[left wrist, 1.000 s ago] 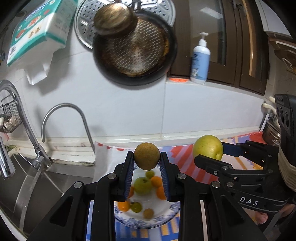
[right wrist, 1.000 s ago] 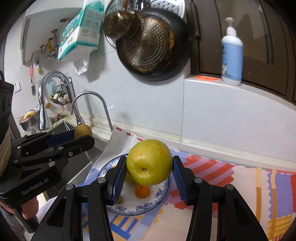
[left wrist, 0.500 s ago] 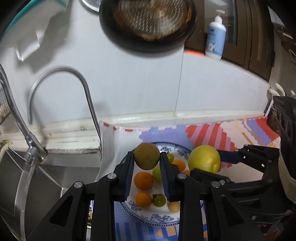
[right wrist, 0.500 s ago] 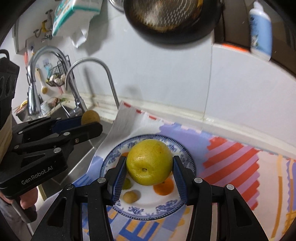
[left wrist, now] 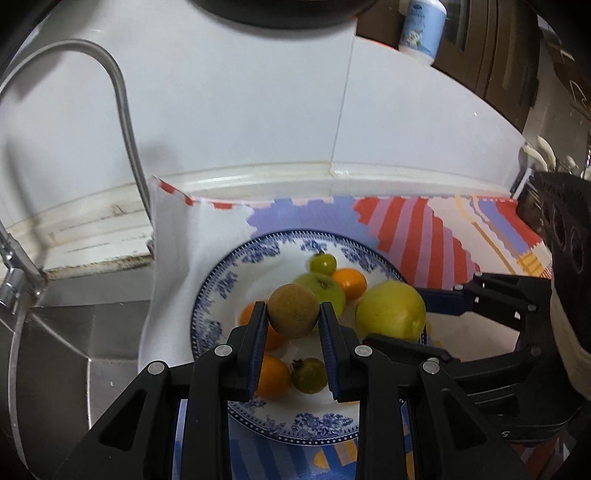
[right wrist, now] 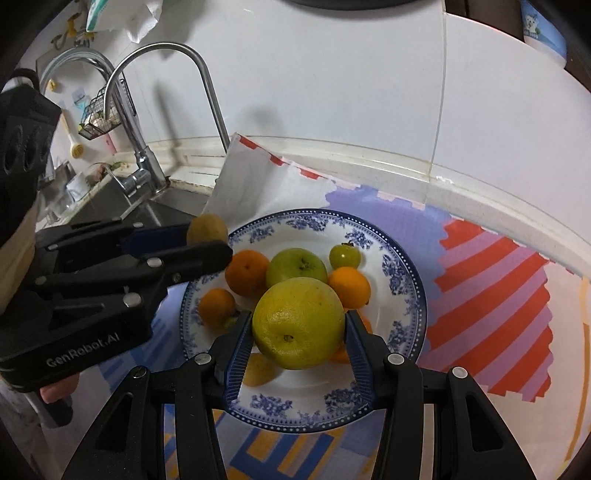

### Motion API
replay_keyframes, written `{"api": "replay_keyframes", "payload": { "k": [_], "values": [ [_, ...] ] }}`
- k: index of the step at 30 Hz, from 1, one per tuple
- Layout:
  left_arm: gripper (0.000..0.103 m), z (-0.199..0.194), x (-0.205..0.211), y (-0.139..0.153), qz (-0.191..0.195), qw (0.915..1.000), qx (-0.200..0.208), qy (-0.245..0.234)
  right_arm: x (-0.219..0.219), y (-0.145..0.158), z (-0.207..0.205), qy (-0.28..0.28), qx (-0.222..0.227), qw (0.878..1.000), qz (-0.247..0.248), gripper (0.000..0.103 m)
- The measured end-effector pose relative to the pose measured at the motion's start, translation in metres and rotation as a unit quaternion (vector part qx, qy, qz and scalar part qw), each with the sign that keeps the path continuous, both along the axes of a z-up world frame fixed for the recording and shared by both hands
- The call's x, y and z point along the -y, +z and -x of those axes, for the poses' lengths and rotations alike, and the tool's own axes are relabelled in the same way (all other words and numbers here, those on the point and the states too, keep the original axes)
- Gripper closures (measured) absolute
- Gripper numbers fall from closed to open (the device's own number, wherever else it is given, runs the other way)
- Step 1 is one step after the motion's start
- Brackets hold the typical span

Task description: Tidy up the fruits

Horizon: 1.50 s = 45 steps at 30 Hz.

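My left gripper (left wrist: 293, 325) is shut on a small brown round fruit (left wrist: 293, 311) and holds it above the blue-and-white plate (left wrist: 218, 291). It also shows in the right wrist view (right wrist: 207, 236), at the plate's left rim. My right gripper (right wrist: 298, 332) is shut on a large yellow-green citrus (right wrist: 298, 323) above the plate's near half (right wrist: 406, 280). The citrus shows in the left wrist view (left wrist: 389, 311). On the plate lie a green apple (right wrist: 295, 266), several small oranges (right wrist: 246, 271) and small green fruits (right wrist: 344, 255).
The plate sits on a striped cloth (right wrist: 491, 288) on the counter. A steel sink (left wrist: 66, 343) and curved taps (right wrist: 162, 103) are to the left. White tiled wall (left wrist: 240, 103) stands behind, with a blue bottle (left wrist: 421, 26) on a ledge.
Both grippers have moved down and forward toward the plate, each still holding its fruit. The plate now looks larger and nearer; the hanging pan has left the views.
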<state>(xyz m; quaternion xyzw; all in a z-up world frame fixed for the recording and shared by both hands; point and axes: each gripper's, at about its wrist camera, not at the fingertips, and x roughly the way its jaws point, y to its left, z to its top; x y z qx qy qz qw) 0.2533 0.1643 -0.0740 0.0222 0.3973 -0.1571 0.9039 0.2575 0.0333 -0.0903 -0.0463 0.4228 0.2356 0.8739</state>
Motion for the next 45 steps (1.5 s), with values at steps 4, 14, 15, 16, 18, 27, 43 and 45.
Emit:
{"api": "replay_keyframes", "payload": {
  "k": [4,14,15,16,18,27,43,45],
  "values": [
    [0.075,-0.002,0.001,-0.008,0.003,0.9999,-0.012,-0.006,0.0,-0.002,0.002,0.0,0.003,1.0,0.001,0.053],
    [0.067,0.0,0.001,-0.005,0.008,0.9999,-0.008,-0.002,0.003,-0.005,0.002,-0.006,-0.001,1.0,-0.002,0.053],
    [0.066,0.001,0.0,-0.003,0.006,1.0,-0.005,0.005,0.004,-0.005,0.002,-0.006,-0.001,1.0,-0.002,0.053],
    [0.065,0.003,-0.001,-0.001,0.004,0.9999,-0.002,0.012,0.004,-0.005,0.002,-0.008,0.0,1.0,-0.003,0.053],
    [0.062,0.009,-0.005,0.006,-0.002,0.9996,0.008,0.028,0.005,-0.005,0.003,-0.008,0.003,1.0,-0.003,0.052],
    [0.046,0.048,-0.019,0.029,-0.03,0.9922,0.059,0.106,0.012,0.006,0.013,-0.036,0.032,0.999,-0.004,0.045],
    [0.015,0.121,0.001,0.066,-0.015,0.9811,0.14,0.133,0.048,0.054,0.085,-0.125,0.134,0.983,-0.004,0.022],
    [0.012,0.134,0.009,0.073,-0.014,0.9791,0.149,0.138,0.057,0.061,0.097,-0.135,0.146,0.98,-0.001,0.02]
  ]
}}
